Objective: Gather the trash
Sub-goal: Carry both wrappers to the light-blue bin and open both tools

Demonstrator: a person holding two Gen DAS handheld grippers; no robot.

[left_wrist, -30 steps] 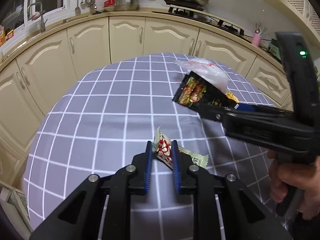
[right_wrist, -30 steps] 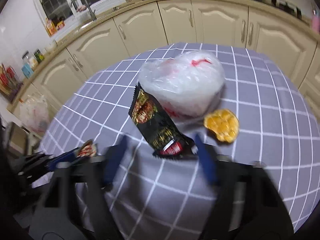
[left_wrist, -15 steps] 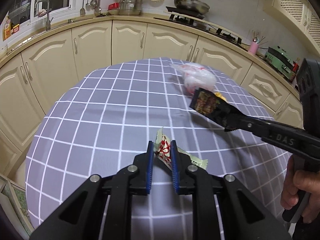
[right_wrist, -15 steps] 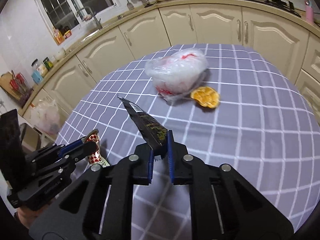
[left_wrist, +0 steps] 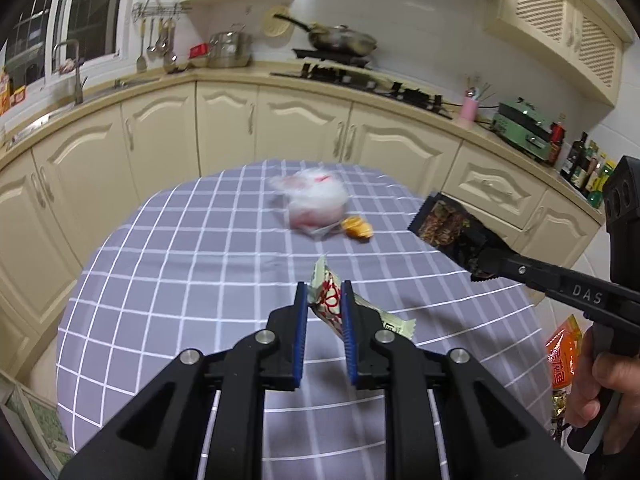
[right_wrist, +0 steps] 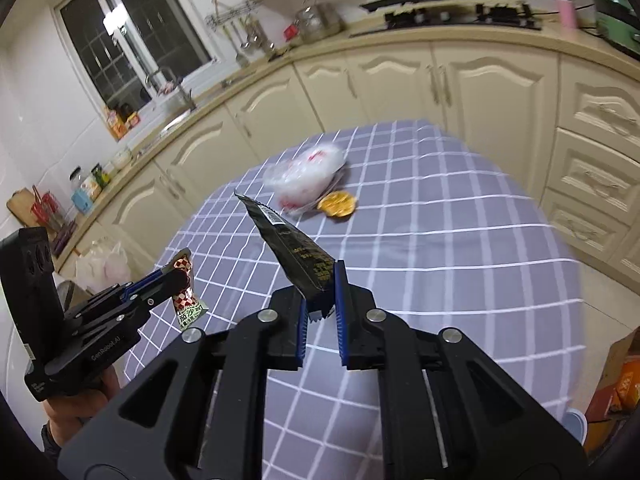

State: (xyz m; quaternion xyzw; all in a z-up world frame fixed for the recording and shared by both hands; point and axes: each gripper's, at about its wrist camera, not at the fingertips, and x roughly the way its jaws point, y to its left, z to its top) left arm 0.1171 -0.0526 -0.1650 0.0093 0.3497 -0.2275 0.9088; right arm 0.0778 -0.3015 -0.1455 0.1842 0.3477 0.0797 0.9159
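My left gripper is shut on a pale green and red snack wrapper, held above the round table; the same wrapper shows in the right wrist view in that gripper. My right gripper is shut on a black snack packet, which sticks up to the left; the left wrist view has the packet at the right, past the table's edge. A crumpled clear plastic bag and an orange peel lie on the far part of the table.
Cream kitchen cabinets curve around behind the table. Orange snack bags sit low at the right, below the table's edge. A white bag lies on the floor at the left. A hand holds the right gripper's handle.
Both grippers have risen and drawn back from the table with their wrappers. The right gripper closed on the black packet and lifted it off the cloth.
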